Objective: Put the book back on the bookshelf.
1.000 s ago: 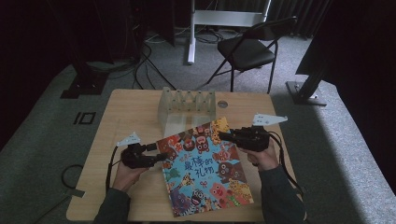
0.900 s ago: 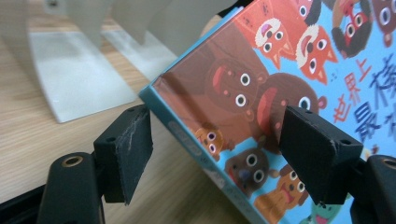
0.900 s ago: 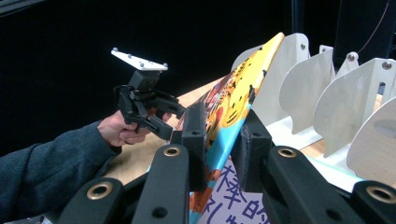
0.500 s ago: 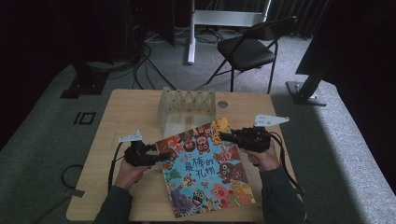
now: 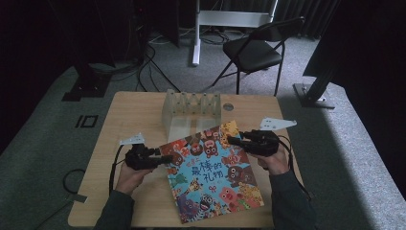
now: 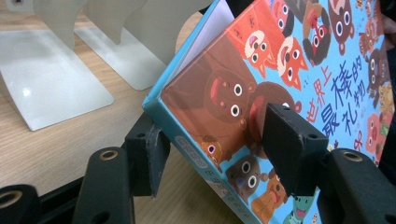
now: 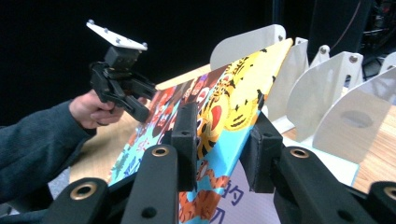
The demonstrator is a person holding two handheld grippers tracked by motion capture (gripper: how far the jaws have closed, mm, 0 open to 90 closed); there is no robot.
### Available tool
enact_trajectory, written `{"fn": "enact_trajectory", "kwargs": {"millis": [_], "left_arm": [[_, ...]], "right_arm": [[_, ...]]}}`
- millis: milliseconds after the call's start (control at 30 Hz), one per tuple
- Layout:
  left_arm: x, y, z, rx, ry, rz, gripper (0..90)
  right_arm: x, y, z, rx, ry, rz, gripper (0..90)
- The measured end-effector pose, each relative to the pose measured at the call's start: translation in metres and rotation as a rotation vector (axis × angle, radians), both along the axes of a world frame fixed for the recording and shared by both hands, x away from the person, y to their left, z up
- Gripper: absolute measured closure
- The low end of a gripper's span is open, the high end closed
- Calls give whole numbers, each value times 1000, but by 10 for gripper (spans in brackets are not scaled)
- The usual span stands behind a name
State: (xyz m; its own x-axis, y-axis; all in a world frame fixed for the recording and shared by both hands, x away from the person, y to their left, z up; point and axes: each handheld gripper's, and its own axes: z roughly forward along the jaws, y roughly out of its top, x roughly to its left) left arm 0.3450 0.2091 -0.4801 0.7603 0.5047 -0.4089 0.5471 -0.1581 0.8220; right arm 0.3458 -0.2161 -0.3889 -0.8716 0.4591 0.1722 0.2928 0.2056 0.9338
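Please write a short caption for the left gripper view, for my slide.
Left hand-held gripper straddles the corner of a colourful picture book beside a white divider rack.

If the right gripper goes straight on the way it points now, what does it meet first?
Probably the picture book, whose edge already sits between the jaws of the right gripper. Beyond it stands the white divider rack.

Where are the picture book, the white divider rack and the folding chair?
picture book [image 5: 210, 177], high view, middle of cover
white divider rack [image 5: 191, 109], high view, front wall
folding chair [image 5: 253, 53], high view, seat
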Motion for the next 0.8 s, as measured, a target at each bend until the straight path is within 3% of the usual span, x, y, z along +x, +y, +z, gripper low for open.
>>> {"fn": "enact_trajectory", "kwargs": {"millis": [200, 433, 500, 800], "left_arm": [[-6, 1, 8, -1, -35, -1, 480], [-11, -3, 23, 19, -82, 3, 528], [-13, -4, 27, 18, -100, 0, 552], [-23, -6, 49, 28, -178, -20, 628]], "right_arm": [[0, -4, -2, -21, -6, -19, 652], [-1, -9, -6, -75, -17, -83, 581], [-2, -9, -6, -116, -31, -113, 561], [0, -16, -12, -121, -12, -151, 535]]}}
